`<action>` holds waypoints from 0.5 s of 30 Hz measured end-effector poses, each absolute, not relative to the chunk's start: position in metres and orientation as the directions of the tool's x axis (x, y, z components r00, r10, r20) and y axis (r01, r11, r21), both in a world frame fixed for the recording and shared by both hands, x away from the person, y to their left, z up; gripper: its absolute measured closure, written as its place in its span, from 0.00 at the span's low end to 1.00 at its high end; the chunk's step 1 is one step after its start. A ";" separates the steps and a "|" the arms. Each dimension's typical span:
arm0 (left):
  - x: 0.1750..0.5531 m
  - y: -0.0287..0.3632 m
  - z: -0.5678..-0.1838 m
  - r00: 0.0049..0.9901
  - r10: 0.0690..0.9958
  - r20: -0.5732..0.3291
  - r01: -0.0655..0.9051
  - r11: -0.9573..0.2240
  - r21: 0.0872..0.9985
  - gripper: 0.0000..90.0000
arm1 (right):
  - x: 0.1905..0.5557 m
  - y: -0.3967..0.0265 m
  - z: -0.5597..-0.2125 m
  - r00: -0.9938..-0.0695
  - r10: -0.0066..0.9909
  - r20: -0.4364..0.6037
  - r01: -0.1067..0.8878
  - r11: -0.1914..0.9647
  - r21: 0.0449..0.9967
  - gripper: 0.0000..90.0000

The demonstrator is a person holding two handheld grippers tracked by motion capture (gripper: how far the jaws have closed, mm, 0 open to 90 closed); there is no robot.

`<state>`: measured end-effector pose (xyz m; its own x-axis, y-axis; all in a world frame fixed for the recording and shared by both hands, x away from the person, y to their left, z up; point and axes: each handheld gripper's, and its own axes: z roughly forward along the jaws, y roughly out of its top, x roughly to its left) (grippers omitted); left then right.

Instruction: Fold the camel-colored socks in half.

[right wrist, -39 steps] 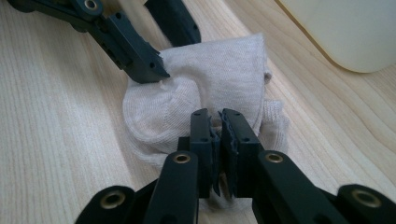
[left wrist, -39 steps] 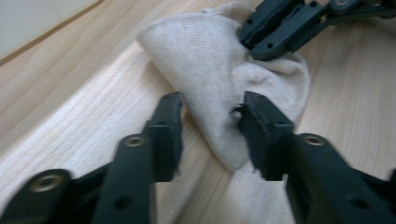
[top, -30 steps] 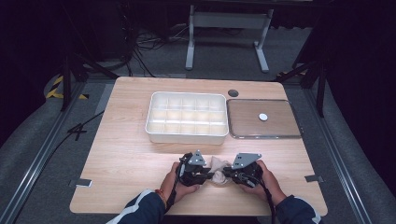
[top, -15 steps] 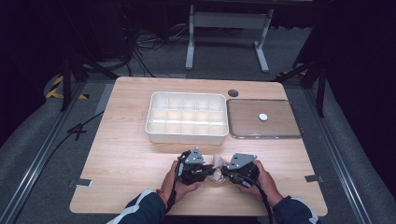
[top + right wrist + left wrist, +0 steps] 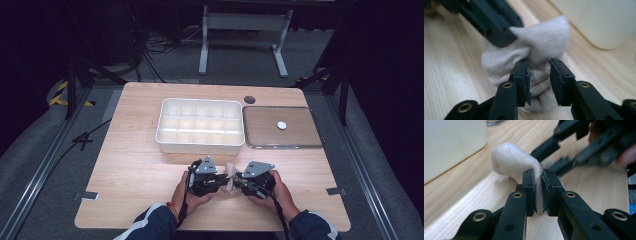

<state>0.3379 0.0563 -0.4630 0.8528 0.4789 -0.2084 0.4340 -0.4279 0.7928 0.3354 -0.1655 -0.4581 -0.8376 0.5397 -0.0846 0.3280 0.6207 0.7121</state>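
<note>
A small beige cloth (image 5: 231,171), perhaps a sock, lies bunched near the table's front edge between my two grippers. My left gripper (image 5: 223,181) is shut on a fold of it; in the left gripper view the pads (image 5: 532,185) pinch the cloth (image 5: 511,161) tight. My right gripper (image 5: 238,183) faces it from the right. Its jaws have just been opening. The cloth (image 5: 544,37) sits between them, with a gap at the right pad (image 5: 556,75), so they do not press it.
A white compartment box (image 5: 200,144) stands behind the grippers at mid table. To its right lies a flat metal-rimmed tray (image 5: 260,145) with a small white disc (image 5: 282,125) on it. A dark round hole (image 5: 249,99) marks the back of the table.
The right gripper has edged slightly toward the left one. The cloth between them now stands up more bunched.
</note>
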 end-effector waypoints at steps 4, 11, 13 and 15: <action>0.339 0.056 -0.463 0.851 0.483 -0.208 0.436 -0.427 0.792 0.90 | 0.334 -0.173 -0.450 -0.843 0.536 -0.046 0.327 0.577 0.748 0.85; 0.336 0.053 -0.461 0.856 0.480 -0.192 0.420 -0.430 0.799 0.90 | 0.335 -0.160 -0.467 -0.858 0.514 -0.002 0.355 0.595 0.721 0.90; 0.336 0.052 -0.461 0.861 0.474 -0.185 0.410 -0.430 0.804 0.90 | 0.336 -0.159 -0.468 -0.857 0.516 0.002 0.356 0.588 0.726 0.90; 0.335 0.051 -0.461 0.857 0.484 -0.176 0.405 -0.424 0.810 0.90 | 0.334 -0.153 -0.468 -0.858 0.512 -0.031 0.332 0.601 0.727 0.90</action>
<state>0.3355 0.0514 -0.4610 0.8574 0.4837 -0.1757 0.4051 -0.4240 0.8100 0.3340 -0.1527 -0.4682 -0.8582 0.5124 -0.0309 0.3325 0.6007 0.7270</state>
